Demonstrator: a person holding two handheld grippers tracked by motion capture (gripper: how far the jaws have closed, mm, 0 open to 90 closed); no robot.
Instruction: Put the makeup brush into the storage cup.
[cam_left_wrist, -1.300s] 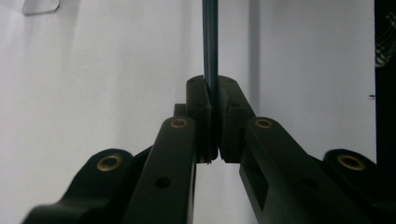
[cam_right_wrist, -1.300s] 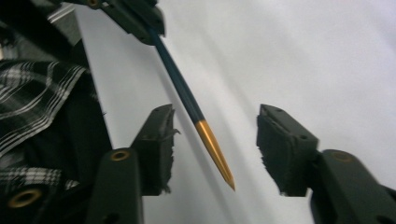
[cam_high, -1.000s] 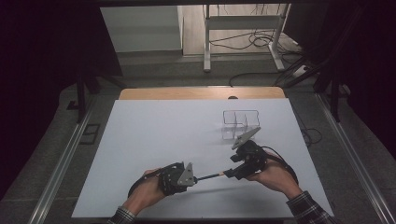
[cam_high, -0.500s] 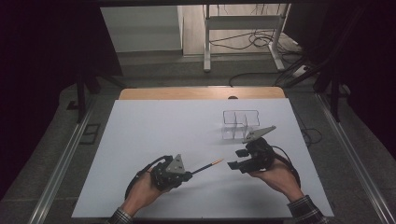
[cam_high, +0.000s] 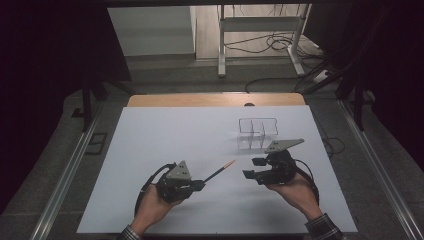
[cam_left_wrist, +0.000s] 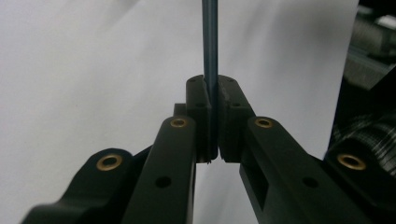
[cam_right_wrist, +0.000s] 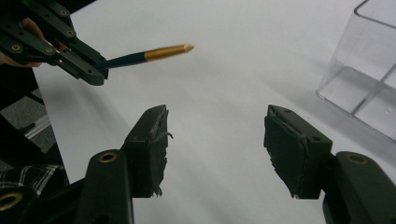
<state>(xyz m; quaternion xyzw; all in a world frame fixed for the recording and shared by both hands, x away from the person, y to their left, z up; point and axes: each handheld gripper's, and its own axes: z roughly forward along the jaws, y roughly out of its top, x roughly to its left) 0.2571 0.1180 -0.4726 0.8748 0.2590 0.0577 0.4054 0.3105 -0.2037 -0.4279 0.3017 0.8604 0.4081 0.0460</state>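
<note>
Nearest the person, at about 7 o'clock on the white table (cam_high: 150, 150), the left gripper (cam_high: 199, 185) is clamped on a dark-barrelled pen (cam_high: 219, 172) with a gold tip; the left gripper view shows both jaws pressed against the pen's barrel (cam_left_wrist: 210, 46), which runs straight out from between them. The pen is held clear of the table surface, its gold tip pointing toward 2 o'clock, in the direction of the other gripper but well apart from it. At about 5 o'clock, the right gripper (cam_high: 252, 168) is held with its jaws spread wide and nothing between them, the bare table showing in the gap in the right gripper view. Farther off, at about 1 o'clock, just beyond the right gripper, stands a clear acrylic organiser (cam_high: 257, 134) with several compartments, upright on the table; its compartments appear empty, with one corner (cam_right_wrist: 369, 70) visible in the right gripper view.
</note>
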